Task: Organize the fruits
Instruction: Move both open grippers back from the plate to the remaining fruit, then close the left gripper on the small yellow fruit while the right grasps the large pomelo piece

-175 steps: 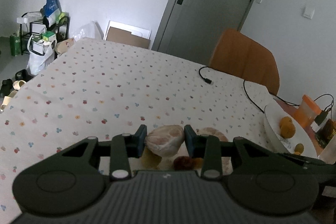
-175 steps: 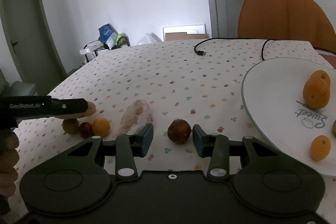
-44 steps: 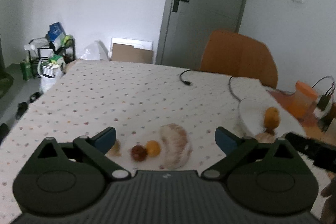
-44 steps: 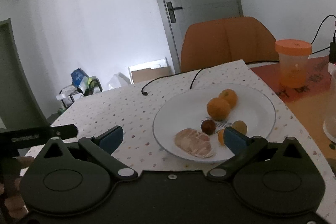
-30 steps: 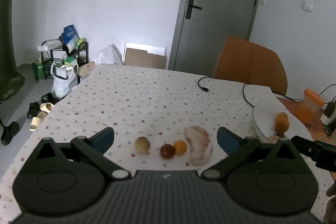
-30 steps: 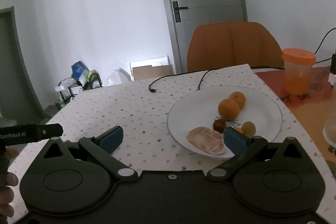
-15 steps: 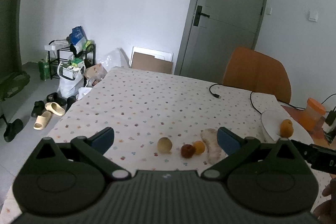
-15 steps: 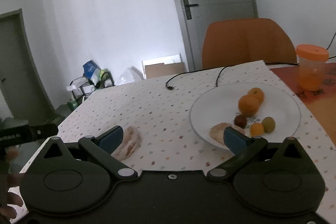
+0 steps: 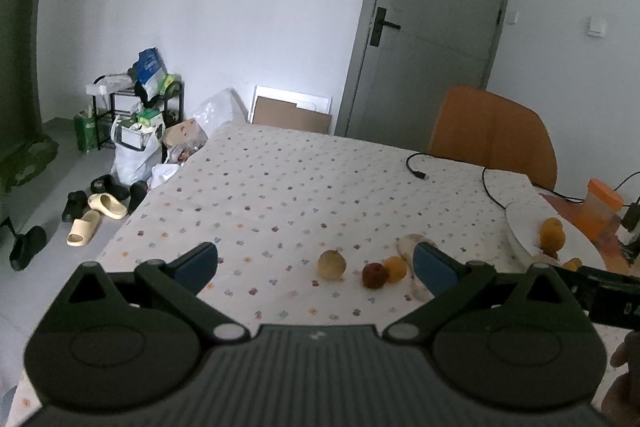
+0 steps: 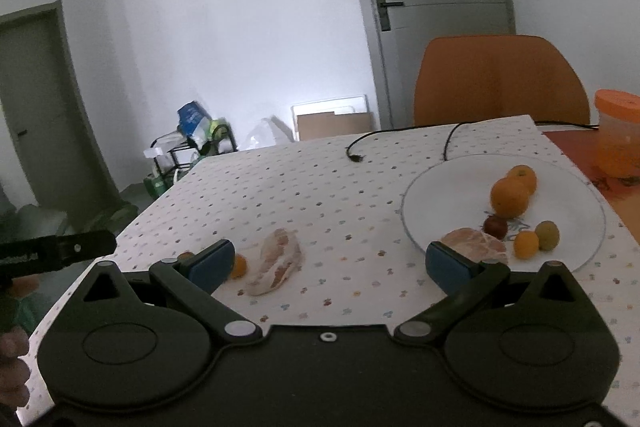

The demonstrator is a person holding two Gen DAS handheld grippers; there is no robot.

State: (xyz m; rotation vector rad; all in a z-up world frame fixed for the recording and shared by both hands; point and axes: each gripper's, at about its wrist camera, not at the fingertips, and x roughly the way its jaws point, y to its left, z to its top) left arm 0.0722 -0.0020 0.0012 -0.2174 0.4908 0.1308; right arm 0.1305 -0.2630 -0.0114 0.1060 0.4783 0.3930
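Note:
A white plate (image 10: 568, 187) at the table's right holds two oranges (image 10: 510, 197), a dark red fruit (image 10: 495, 225), a small orange fruit (image 10: 526, 244), a green fruit (image 10: 547, 235) and a peeled pomelo piece (image 10: 474, 243). On the dotted cloth lie a second pomelo piece (image 10: 278, 261), a small orange fruit (image 9: 395, 269), a dark red fruit (image 9: 375, 275) and a pale yellow fruit (image 9: 331, 265). My left gripper (image 9: 316, 263) is open and empty, held back above the near edge. My right gripper (image 10: 328, 261) is open and empty, between the loose pomelo piece and the plate.
The dotted tablecloth (image 9: 304, 195) covers the table. A black cable (image 9: 416, 171) lies at the far side. An orange chair (image 10: 500, 79) stands behind the table. An orange-lidded cup (image 10: 616, 139) stands at the far right. Shoes and bags (image 9: 120, 163) lie on the floor left.
Both grippers have drawn back and up from the table, so the fruits look smaller. The right view has swung left and the loose pomelo piece now shows. Both stay open and empty.

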